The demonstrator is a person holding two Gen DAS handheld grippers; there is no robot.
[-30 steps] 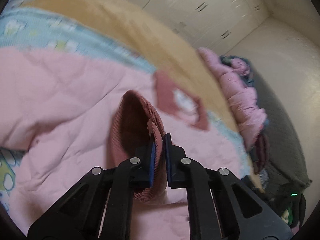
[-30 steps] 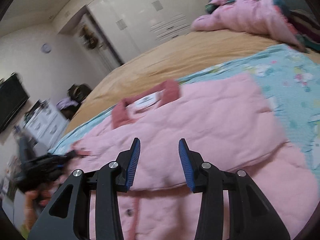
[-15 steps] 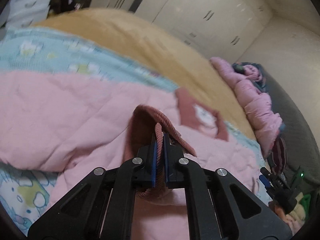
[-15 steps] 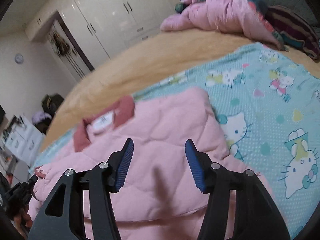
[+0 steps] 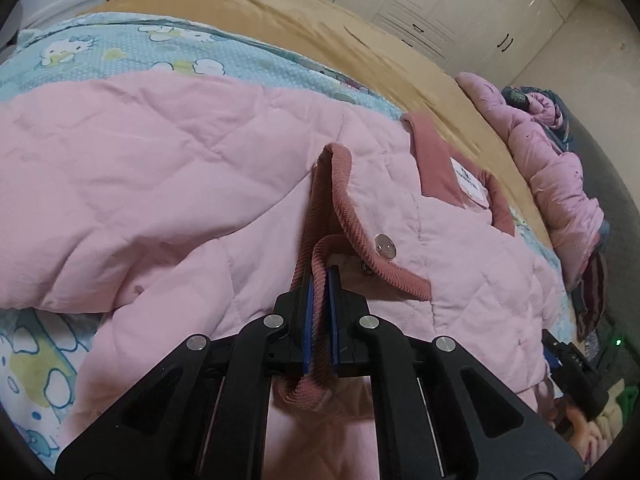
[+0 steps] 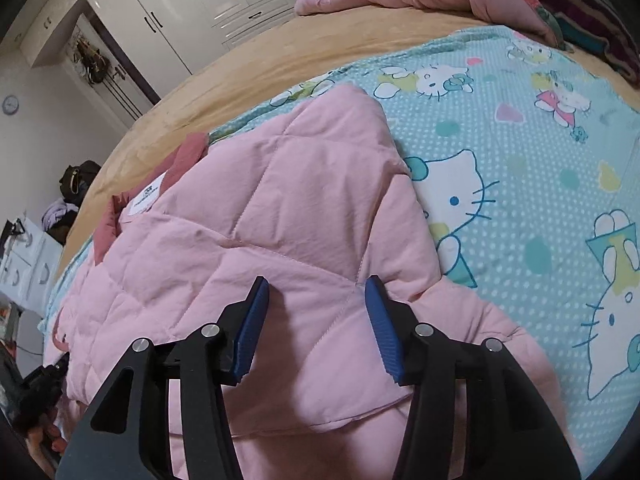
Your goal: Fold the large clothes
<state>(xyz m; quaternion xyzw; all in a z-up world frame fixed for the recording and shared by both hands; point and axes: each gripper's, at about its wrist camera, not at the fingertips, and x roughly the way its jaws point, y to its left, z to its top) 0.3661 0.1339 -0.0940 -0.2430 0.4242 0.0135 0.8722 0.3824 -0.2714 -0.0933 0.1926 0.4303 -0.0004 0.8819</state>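
Jacket [image 6: 288, 208], pink and quilted, lies on my cartoon-print sheet [image 6: 520, 152]. Only my left view shows its ribbed cuff [image 5: 320, 300] clenched in the left gripper [image 5: 319, 280]; my right gripper [image 6: 316, 300] hovers spread over puffy diamond stitching, tan blanket [image 6: 304, 44] beyond.

The pink jacket [image 5: 168, 184] runs off the left wrist view's bottom edge; the closed left gripper [image 5: 319, 280] hides part of its ribbed cuff [image 5: 340, 200].
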